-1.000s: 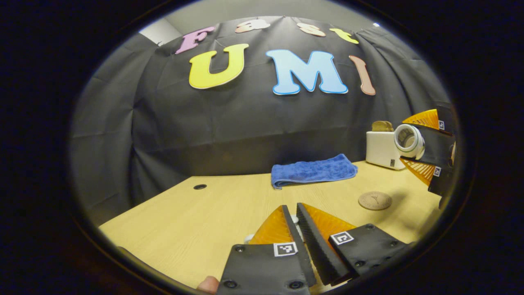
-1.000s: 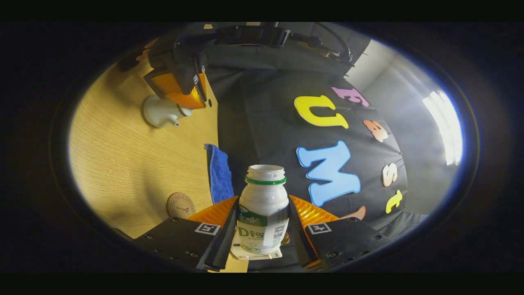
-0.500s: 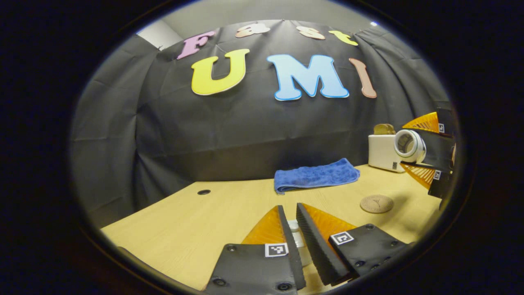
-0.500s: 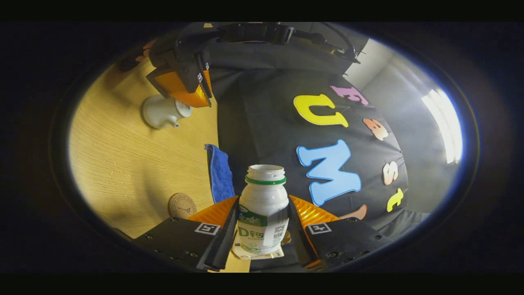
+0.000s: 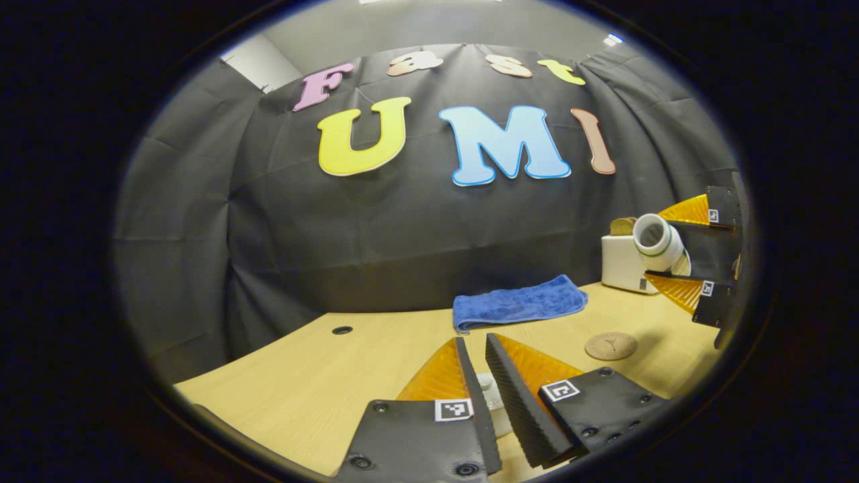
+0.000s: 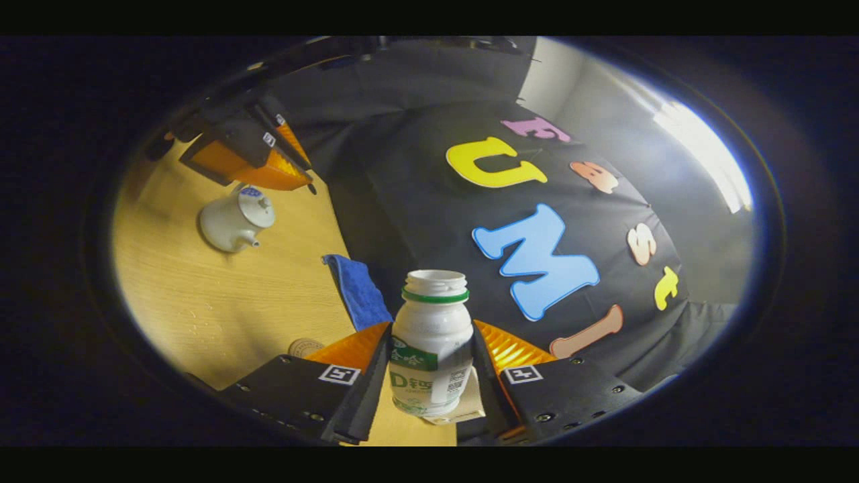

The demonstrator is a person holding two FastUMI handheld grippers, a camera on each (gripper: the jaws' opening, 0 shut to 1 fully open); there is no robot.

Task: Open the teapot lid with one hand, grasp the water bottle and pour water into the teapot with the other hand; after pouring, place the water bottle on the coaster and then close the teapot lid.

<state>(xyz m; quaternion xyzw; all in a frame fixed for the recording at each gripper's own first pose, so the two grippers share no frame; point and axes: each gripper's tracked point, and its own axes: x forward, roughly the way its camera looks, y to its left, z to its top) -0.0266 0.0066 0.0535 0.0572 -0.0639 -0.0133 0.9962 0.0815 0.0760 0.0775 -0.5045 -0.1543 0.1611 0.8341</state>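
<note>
My left gripper (image 5: 475,339) is shut on the white teapot lid (image 5: 493,402), which sits low between its fingers. In the right gripper view the left gripper (image 6: 298,168) hangs just above the white teapot (image 6: 231,221), apart from its top. My right gripper (image 6: 431,325) is shut on the white water bottle (image 6: 431,349), which has a green neck ring and no cap. In the left gripper view the bottle (image 5: 654,236) lies tilted at the far right in the right gripper (image 5: 656,247), mouth facing left. The round coaster (image 5: 611,346) (image 6: 305,347) lies bare on the table.
A folded blue towel (image 5: 520,303) (image 6: 356,292) lies at the back of the wooden table (image 5: 322,382). A white toaster (image 5: 621,261) stands at the back right. A small dark hole (image 5: 341,330) marks the tabletop on the left.
My left gripper has risen with the lid, so the teapot's top now shows below it. The right gripper has swung with the bottle, and the teapot sits lower and farther left in its view.
</note>
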